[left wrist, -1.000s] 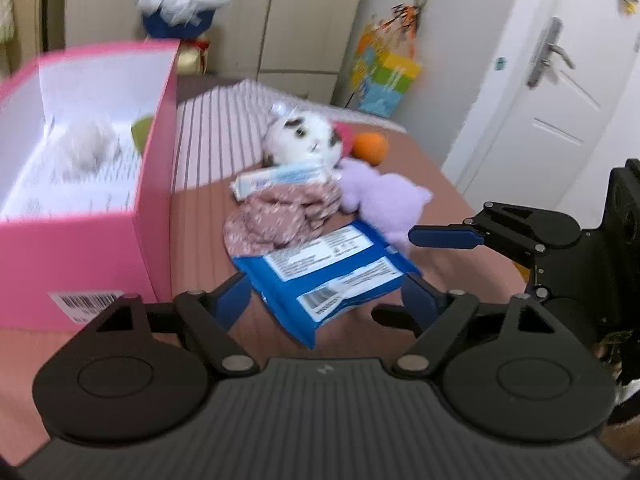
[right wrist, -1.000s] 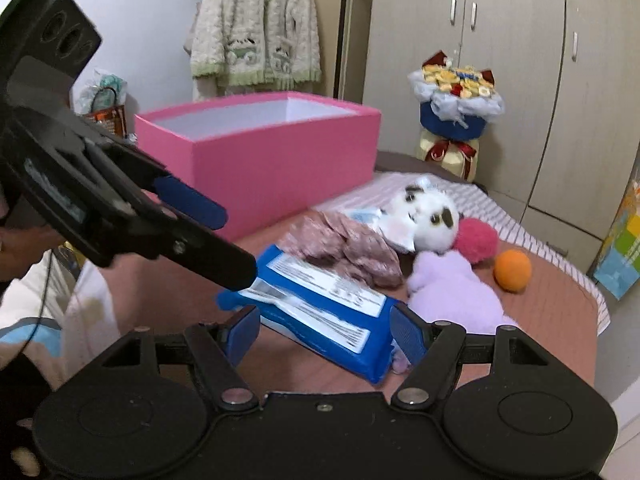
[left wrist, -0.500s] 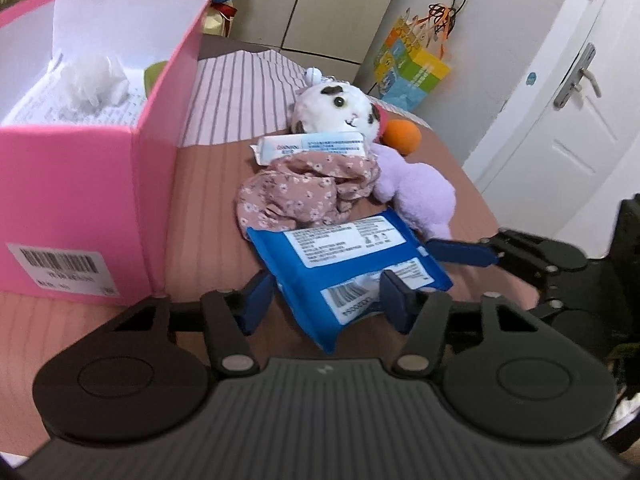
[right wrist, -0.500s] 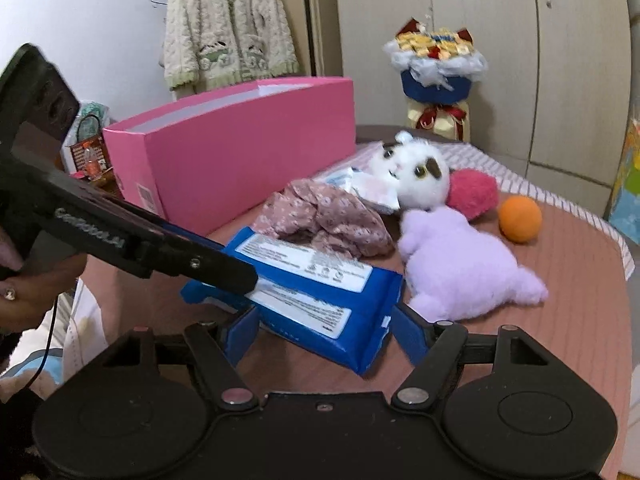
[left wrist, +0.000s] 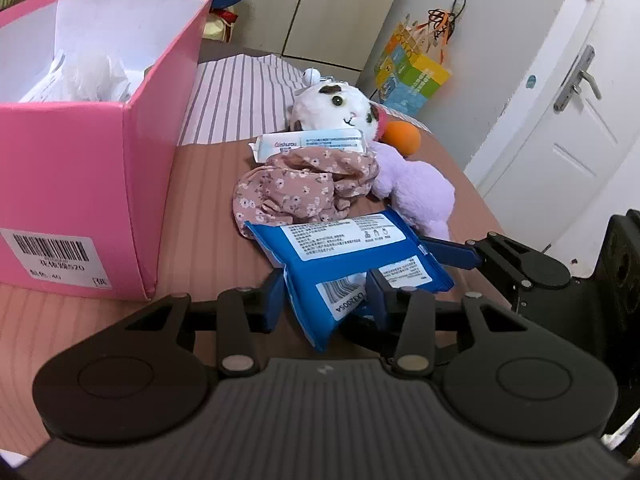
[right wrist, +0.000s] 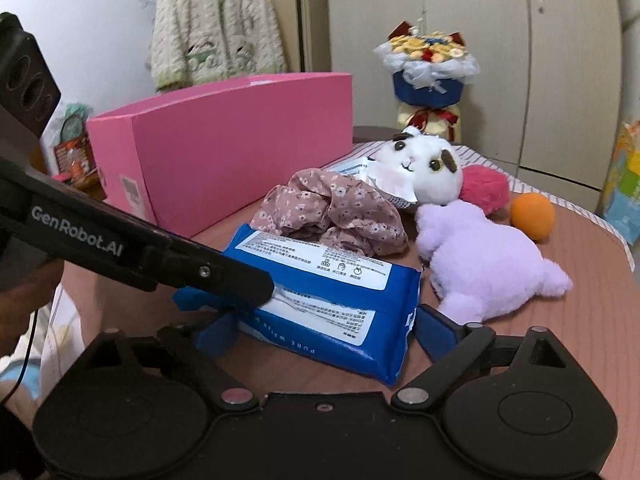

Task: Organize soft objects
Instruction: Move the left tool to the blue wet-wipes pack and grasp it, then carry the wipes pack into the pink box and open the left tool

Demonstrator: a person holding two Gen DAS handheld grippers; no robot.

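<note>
Tongs on the left (left wrist: 326, 300) pinched the near corner of the blue wipes pack (left wrist: 344, 252) lying on the table (left wrist: 208, 184) right of the pink box (left wrist: 80, 184), while the right tongs (right wrist: 320, 328) stood wide around its other end, not yet closed.
</note>
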